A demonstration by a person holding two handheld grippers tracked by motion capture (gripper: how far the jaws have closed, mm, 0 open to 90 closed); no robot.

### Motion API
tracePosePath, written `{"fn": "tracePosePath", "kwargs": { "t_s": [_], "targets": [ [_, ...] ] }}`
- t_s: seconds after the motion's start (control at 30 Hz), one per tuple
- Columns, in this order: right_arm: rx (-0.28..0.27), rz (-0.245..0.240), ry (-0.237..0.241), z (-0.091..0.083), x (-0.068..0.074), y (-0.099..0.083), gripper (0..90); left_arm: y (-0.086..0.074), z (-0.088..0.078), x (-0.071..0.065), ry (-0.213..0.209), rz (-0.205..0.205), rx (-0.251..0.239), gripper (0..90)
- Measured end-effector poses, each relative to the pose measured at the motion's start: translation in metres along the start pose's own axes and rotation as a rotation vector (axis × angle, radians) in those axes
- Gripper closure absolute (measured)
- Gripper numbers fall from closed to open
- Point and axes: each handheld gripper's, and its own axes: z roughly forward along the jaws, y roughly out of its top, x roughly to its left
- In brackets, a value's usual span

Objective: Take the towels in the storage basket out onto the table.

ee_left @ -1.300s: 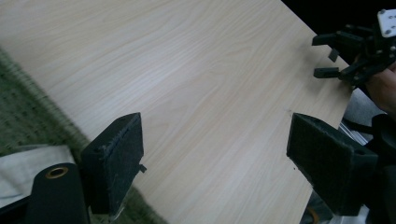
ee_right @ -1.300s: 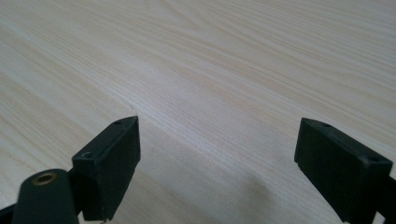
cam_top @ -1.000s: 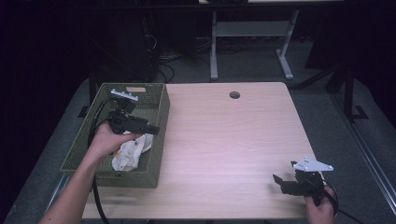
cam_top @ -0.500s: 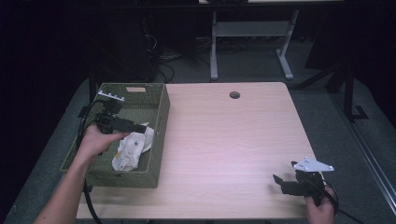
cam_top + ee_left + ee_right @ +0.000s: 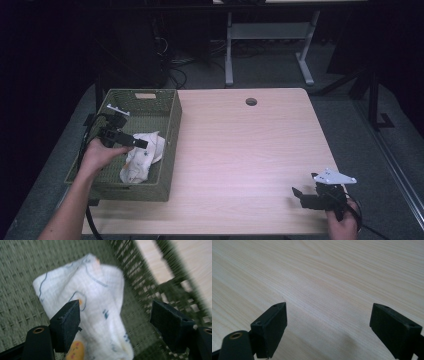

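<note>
1. The white printed cloth is lying crumpled on the floor of the green woven basket, toward the basket's right wall; in the left gripper view the cloth is showing raised folds and thin blue and orange marks.
2. The left tool is hanging over the cloth inside the basket; its jaws have just been closing a little but are standing wide apart, with the cloth below and between them and no pad pressing on it.
3. Handling, as a judgement: the cloth is looking light, soft and limp, neither fragile nor slippery; it is likely to drape and trail when lifted. A raised fold near the middle is offering the surest pinch, since a flat layer may slip out of the pads.
4. Edges: the basket's right wall is standing just beside the right-hand jaw, so a trailing corner could be snagging on the weave or rim during a lift.
5. Open room: the bench to the right of the basket is lying bare.
6. The right tool is resting near the bench's front right corner, jaws wide apart and holding nothing, well apart from the basket.
</note>
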Motion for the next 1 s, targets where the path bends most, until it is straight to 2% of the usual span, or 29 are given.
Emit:
{"fn": "tracePosePath", "kwargs": {
  "t_s": [0.1,0.23,0.3,0.4,0.53,0.73,0.83,0.87,1.0],
  "targets": [
    [0.0,0.001,0.003,0.0,0.0,0.0,14.0,-0.002,0.009,0.002,0.028,0.015,0.045,25.2],
    [-0.002,0.0,0.0,-0.001,-0.001,0.0,14.0,-0.004,0.02,0.007,0.049,-0.006,0.08,27.2],
    [-0.002,0.003,-0.001,-0.001,-0.002,0.0,14.0,-0.004,0.022,0.009,0.08,-0.021,0.104,29.5],
    [-0.003,0.005,-0.002,-0.001,-0.002,0.0,14.0,-0.005,0.025,0.009,0.08,-0.031,0.109,31.6],
    [-0.006,0.004,-0.003,-0.002,-0.002,-0.001,14.0,-0.007,0.032,0.01,0.092,-0.027,0.145,33.7],
    [-0.005,0.001,-0.01,-0.002,-0.001,0.0,14.0,-0.01,0.041,0.014,0.082,-0.031,0.199,38.6],
    [-0.004,-0.001,-0.013,-0.002,-0.001,0.001,14.0,-0.011,0.044,0.015,0.085,-0.021,0.204,40.0],
    [-0.002,0.001,-0.013,-0.002,-0.001,0.0,14.0,-0.011,0.044,0.015,0.078,-0.019,0.205,43.8],
    [-0.003,0.003,-0.014,-0.002,-0.001,0.0,14.0,-0.012,0.048,0.015,0.08,-0.022,0.221,45.0]
  ]
}}
